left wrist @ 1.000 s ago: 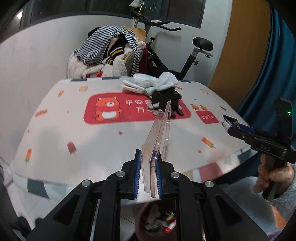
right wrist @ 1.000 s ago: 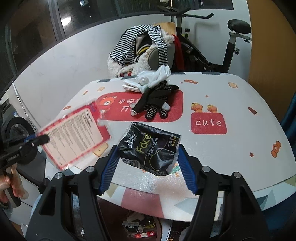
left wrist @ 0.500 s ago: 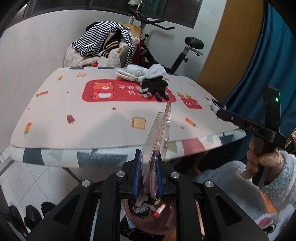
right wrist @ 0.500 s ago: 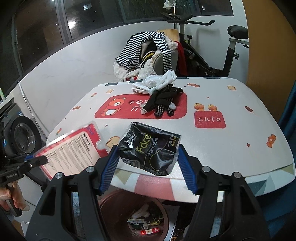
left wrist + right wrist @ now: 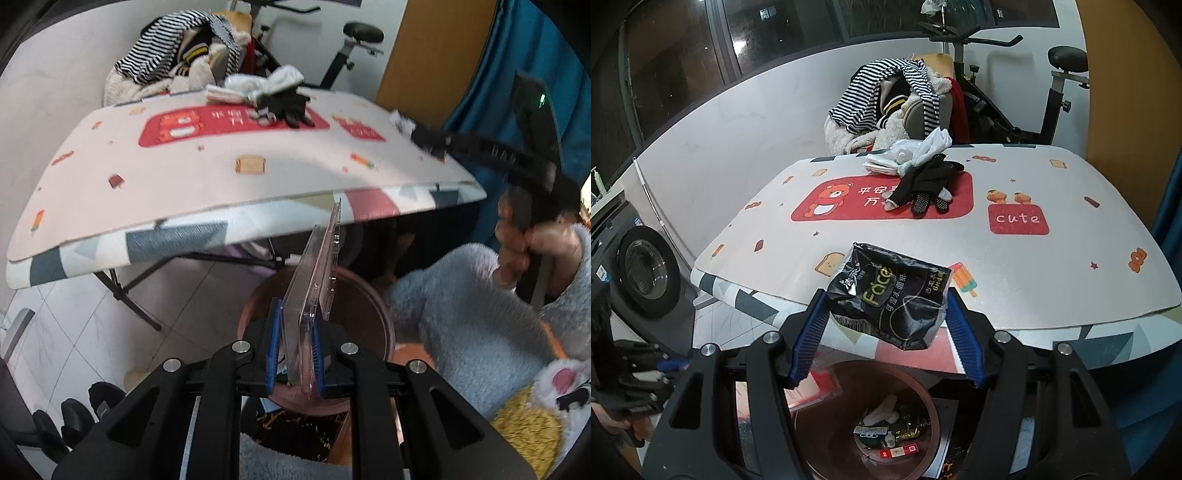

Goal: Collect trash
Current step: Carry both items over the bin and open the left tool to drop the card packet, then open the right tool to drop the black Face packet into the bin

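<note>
My left gripper is shut on a clear plastic blister package, held edge-on above the brown trash bin below the table edge. My right gripper is shut on a crumpled black "Face" tissue wrapper, held over the table's front edge and above the same bin, which holds several bits of trash. The package's red card shows at the bin's left rim. The right gripper also shows at the right of the left wrist view.
The table with a cartoon cloth carries black gloves and white plastic bags at the back. A chair piled with clothes and an exercise bike stand behind. A washing machine is at left.
Both grippers have pulled back from over the table and dropped lower. The left one now holds the package over the bin; the bin has come into fuller view.
</note>
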Motion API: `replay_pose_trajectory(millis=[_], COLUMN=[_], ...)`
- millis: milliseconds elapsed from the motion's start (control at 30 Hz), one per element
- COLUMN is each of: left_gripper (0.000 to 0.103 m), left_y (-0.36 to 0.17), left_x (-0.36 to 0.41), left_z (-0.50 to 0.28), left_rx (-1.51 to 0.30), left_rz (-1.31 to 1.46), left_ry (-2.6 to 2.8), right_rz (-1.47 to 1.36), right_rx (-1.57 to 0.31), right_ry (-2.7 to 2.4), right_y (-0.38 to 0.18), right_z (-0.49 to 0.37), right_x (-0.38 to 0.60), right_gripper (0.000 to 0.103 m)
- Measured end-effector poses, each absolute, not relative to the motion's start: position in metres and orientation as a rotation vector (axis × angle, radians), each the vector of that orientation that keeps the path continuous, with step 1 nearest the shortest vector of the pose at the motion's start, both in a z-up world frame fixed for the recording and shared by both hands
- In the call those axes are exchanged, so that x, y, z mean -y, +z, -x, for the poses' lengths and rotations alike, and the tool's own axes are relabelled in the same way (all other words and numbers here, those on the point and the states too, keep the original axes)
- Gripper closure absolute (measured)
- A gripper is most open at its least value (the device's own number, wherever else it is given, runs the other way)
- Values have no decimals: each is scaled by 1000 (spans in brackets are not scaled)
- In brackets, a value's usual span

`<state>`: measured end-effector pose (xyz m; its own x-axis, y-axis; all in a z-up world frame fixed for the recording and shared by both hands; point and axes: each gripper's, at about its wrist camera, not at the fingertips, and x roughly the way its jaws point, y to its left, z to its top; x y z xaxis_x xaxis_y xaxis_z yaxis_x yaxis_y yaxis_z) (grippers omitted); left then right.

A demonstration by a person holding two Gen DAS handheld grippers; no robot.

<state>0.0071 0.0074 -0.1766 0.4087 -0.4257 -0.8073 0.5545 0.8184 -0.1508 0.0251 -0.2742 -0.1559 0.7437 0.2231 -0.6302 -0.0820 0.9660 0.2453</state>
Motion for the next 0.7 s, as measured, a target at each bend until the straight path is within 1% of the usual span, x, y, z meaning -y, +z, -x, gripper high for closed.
replay_pose_trajectory(millis=[233, 267, 300, 333, 367, 433, 567, 700], left_gripper=[88, 84, 77, 61, 50, 48, 30, 22], left_y=[-210, -214, -216, -217, -216, -212, -197, -178], left_x=[11, 13, 14, 15, 15, 15, 9, -2], left_z=[-24, -28, -30, -33, -35, -37, -37, -31], left_rx=[-1045, -1046, -1047, -1042, -1024, -985, -900, -810], left_rz=[-161, -153, -138, -116, -93, -69, -14, 33], left_ry=[-625, -627, -633, -640, -643, -637, -587, -516], right_rz=[-210, -210, -209, -211, -214, -222, -226, -232], right_rx=[-724, -728, -732, -735, -739, -746, -760, -775], right_ry=[174, 174, 172, 171, 170, 169, 172, 213], right_y=[-162, -164, -166, -168, -170, -173, -183, -196], right_z=[-22, -21, -19, -18, -17, -15, -9, -2], right_x=[273, 273, 274, 274, 274, 275, 273, 265], right_gripper=[39, 39, 39, 39, 39, 39, 39, 39])
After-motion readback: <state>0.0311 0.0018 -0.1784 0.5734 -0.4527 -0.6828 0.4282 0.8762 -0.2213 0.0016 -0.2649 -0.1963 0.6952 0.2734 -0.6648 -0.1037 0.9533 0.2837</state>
